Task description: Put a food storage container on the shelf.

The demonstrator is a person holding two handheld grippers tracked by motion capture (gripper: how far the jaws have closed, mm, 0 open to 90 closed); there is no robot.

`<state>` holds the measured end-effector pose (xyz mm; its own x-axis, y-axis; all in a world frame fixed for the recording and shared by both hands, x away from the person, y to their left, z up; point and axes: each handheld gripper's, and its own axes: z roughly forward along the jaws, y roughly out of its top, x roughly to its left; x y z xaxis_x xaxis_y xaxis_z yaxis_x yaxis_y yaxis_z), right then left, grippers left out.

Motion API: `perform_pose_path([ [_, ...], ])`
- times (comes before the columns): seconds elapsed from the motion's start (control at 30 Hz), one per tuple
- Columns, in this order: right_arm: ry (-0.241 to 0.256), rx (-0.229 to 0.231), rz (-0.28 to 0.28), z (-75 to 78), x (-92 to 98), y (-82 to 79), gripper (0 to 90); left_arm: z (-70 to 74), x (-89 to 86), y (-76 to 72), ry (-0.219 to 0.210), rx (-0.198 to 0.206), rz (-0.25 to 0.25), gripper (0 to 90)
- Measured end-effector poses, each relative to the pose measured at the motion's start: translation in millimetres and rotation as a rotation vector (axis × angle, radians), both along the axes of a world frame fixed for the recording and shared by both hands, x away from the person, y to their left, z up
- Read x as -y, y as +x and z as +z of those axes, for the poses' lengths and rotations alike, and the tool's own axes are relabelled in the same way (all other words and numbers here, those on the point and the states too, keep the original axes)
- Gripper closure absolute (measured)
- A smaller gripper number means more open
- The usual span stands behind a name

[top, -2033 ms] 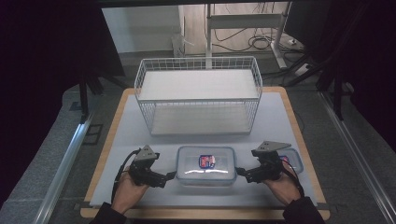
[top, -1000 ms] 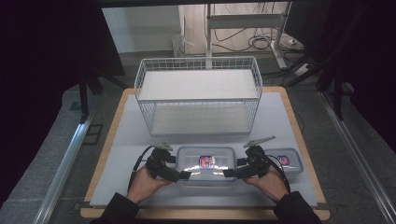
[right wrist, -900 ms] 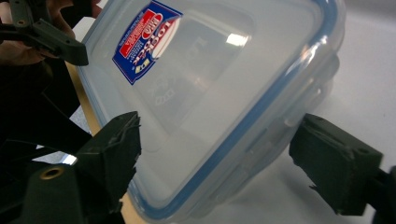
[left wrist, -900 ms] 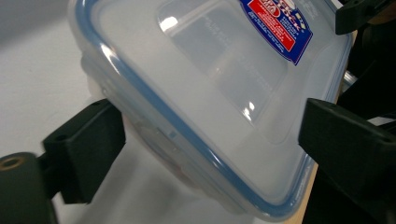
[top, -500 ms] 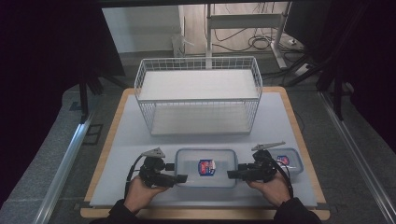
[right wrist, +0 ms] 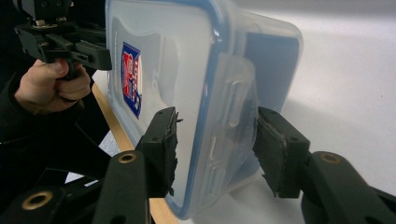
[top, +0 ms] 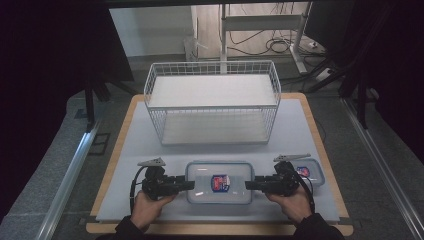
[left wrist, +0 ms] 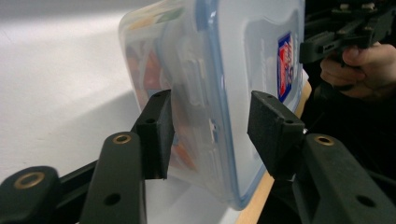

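Observation:
A clear food container [top: 218, 182] with a blue-rimmed lid and a red-and-blue sticker lies flat near the table's front edge. My left gripper [top: 190, 185] is at its left end and my right gripper [top: 248, 185] at its right end, both level with the table. In the left gripper view the open gripper [left wrist: 215, 135] straddles the container's end latch [left wrist: 201, 93], one jaw above the lid and one below the base. The right gripper [right wrist: 217, 149] straddles the opposite latch [right wrist: 233, 93] the same way. I see no clamping.
A smaller lidded container [top: 310, 172] sits just behind my right gripper. A white wire basket [top: 212, 102] stands at the back of the grey mat [top: 150, 150]. The wooden table edge [top: 215, 229] runs close below the hands.
Over two seconds both grippers moved inward from the sides to the container's two ends. In the last half second they barely shifted, and the container stayed put.

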<state>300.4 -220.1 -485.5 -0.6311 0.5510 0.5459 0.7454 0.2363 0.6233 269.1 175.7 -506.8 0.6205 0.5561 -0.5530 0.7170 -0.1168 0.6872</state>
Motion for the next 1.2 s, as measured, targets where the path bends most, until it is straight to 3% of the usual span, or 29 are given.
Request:
perform_pose_path([
  [0.23, -0.006, 0.023, -0.019, 1.3, -2.6, -2.9, 51.2, 1.2, -0.6, -0.5, -0.005, -0.002, 0.012, 52.9],
  [0.37, -0.028, 0.052, -0.024, 3.6, -5.5, -4.3, 50.2, 3.5, 0.5, -0.8, 0.011, 0.020, 0.018, 53.2],
  [0.5, -0.016, 0.059, -0.032, 5.0, -4.9, -3.5, 50.2, 7.7, 0.5, 0.5, 0.007, 0.035, 0.021, 53.1],
  [1.0, 0.031, 0.128, -0.044, 32.2, -8.6, 8.6, 50.3, 42.6, -4.6, 12.4, 0.021, 0.119, 0.031, 53.0],
  [1.2, 0.050, 0.161, -0.044, 50.7, -11.5, 20.5, 50.8, 59.6, -8.4, 21.7, 0.023, 0.141, 0.037, 52.9],
])
